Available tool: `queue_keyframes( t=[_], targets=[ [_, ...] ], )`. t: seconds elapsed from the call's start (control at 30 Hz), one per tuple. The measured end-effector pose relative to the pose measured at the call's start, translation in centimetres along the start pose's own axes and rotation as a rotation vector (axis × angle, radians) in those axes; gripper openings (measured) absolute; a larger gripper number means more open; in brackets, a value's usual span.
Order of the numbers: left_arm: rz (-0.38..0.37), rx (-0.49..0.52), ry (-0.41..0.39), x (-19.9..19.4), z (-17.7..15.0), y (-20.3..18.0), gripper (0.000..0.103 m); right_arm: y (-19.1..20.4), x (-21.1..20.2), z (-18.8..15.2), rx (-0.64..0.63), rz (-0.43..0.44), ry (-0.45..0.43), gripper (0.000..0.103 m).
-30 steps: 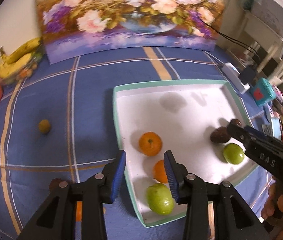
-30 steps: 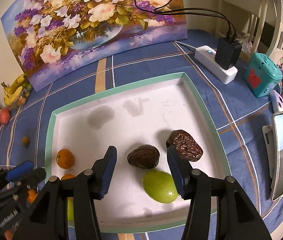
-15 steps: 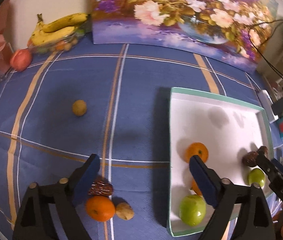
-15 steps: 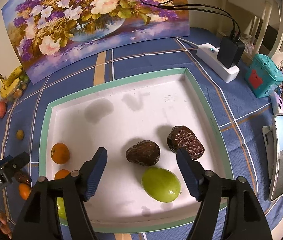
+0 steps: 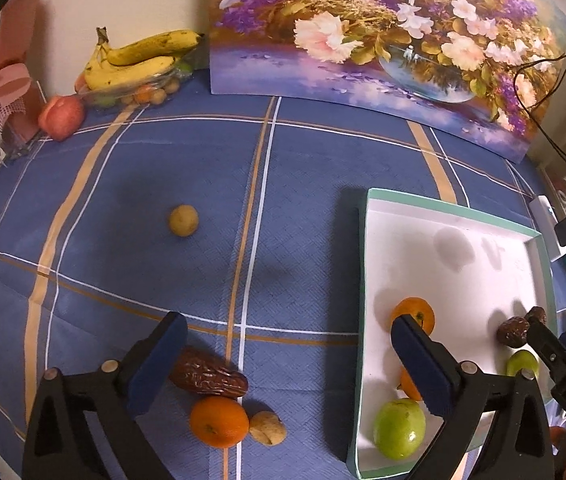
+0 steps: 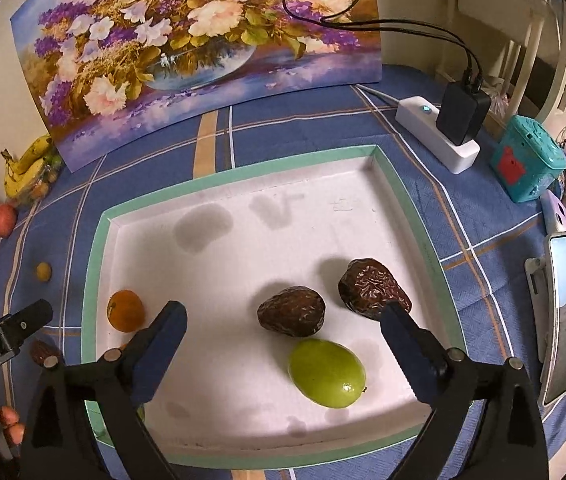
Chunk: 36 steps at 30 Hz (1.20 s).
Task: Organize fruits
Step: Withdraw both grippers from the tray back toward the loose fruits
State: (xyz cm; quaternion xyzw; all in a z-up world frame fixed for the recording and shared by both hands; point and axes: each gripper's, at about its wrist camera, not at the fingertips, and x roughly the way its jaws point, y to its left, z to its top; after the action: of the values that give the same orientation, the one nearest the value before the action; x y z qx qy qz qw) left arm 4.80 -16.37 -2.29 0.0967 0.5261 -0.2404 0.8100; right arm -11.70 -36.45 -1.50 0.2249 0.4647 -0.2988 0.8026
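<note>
A white tray with a green rim [image 6: 243,172] [image 5: 455,204] holds two dark dates [image 6: 292,311] [image 6: 371,288], a green fruit [image 6: 327,373], an orange [image 6: 125,310] and, in the left wrist view, a green apple [image 5: 399,428]. On the blue cloth left of the tray lie a date [image 5: 209,376], an orange [image 5: 219,421], a walnut [image 5: 267,428] and a small yellow fruit [image 5: 183,220]. My left gripper [image 5: 287,354] is open and empty above the cloth, over these loose fruits. My right gripper [image 6: 283,340] is open and empty over the tray's near side.
Bananas [image 5: 143,56] and a red apple [image 5: 61,117] sit at the far left by a flower painting [image 5: 383,40]. A power strip with charger [image 6: 443,128], a teal box [image 6: 527,160] and a phone [image 6: 565,312] lie right of the tray.
My left gripper has swung left from the tray to the loose fruits on the cloth and opened wider. My right gripper has opened wider over the tray.
</note>
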Motion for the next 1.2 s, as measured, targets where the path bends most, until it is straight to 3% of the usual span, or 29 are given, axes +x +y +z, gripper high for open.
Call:
queue_keyframes(
  t=[0.4, 0.57, 1.2],
  targets=[
    [-0.019, 0.018, -0.051, -2.3, 0.6, 0.9, 0.103, 1.6, -0.9, -0.1, -0.055, 0.028, -0.065, 0.097],
    [0.008, 0.040, -0.083, -3.6, 0.9, 2.0, 0.103, 2.6, -1.3, -0.2, -0.071, 0.066, -0.082, 0.097],
    [0.030, -0.061, -0.147, -6.9, -0.8, 10.4, 0.103, 7.4, -2.9, -1.0, -0.127, 0.215, -0.092, 0.097]
  ],
)
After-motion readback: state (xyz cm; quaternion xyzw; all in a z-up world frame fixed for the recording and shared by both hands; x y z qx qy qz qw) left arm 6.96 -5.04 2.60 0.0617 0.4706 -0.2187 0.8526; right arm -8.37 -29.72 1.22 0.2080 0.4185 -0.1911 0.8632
